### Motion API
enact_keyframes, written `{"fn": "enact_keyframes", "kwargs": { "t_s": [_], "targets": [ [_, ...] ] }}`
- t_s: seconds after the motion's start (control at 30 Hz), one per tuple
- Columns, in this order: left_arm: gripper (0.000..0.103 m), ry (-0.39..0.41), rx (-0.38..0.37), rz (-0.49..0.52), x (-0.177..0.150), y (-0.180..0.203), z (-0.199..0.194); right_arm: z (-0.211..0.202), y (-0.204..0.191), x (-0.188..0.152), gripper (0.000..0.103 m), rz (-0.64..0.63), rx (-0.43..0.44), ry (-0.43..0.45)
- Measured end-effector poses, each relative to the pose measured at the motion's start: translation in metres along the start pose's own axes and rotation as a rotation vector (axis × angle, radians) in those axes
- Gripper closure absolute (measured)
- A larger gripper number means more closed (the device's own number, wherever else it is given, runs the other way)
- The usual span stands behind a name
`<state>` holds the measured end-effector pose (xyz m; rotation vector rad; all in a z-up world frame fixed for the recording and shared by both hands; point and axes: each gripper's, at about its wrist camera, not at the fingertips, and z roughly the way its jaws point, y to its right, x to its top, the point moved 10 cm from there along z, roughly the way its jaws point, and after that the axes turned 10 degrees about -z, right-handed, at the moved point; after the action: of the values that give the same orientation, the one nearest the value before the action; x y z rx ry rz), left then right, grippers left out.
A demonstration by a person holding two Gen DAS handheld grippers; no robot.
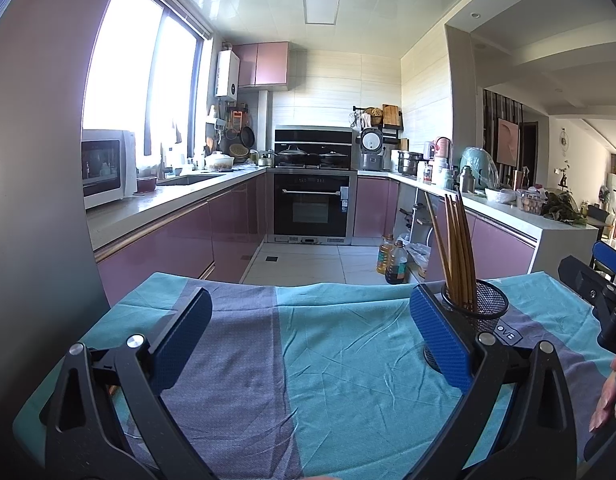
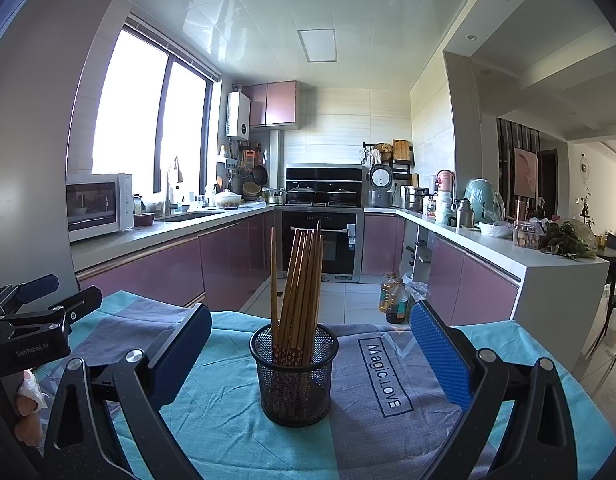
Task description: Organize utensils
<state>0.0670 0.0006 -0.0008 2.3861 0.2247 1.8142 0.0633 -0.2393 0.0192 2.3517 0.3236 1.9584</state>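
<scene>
Right gripper [image 2: 310, 354] spread wide around mesh cup [image 2: 293, 376], wooden chopsticks [image 2: 297, 280] upright inside, twelve o'clock. Left gripper [image 1: 308, 338] wide too, empty, cup at two o'clock.

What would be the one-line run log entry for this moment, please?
left claw: open, empty | right claw: open, empty | brown wooden chopsticks: upright in black mesh cup | cup: on teal-grey cloth

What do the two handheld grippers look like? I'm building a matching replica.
Both match: the left gripper and right gripper have matte black angular arms with triangular cut-outs, silver pivot bolts and flat rectangular blue textured finger pads. Seen from the right wrist, the left gripper's black body carries white "GenRobot.AI" lettering.
</scene>
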Motion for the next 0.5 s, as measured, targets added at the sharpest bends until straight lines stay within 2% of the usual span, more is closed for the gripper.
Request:
{"fn": "enact_keyframes", "kwargs": {
  "t_s": [0.5],
  "targets": [
    [0.006,-0.001,-0.001,-0.002,0.0012,-0.0006,-0.0003,-0.0003,0.0001,-0.0022,0.006,0.002,0.0,-0.002]
  ]
}}
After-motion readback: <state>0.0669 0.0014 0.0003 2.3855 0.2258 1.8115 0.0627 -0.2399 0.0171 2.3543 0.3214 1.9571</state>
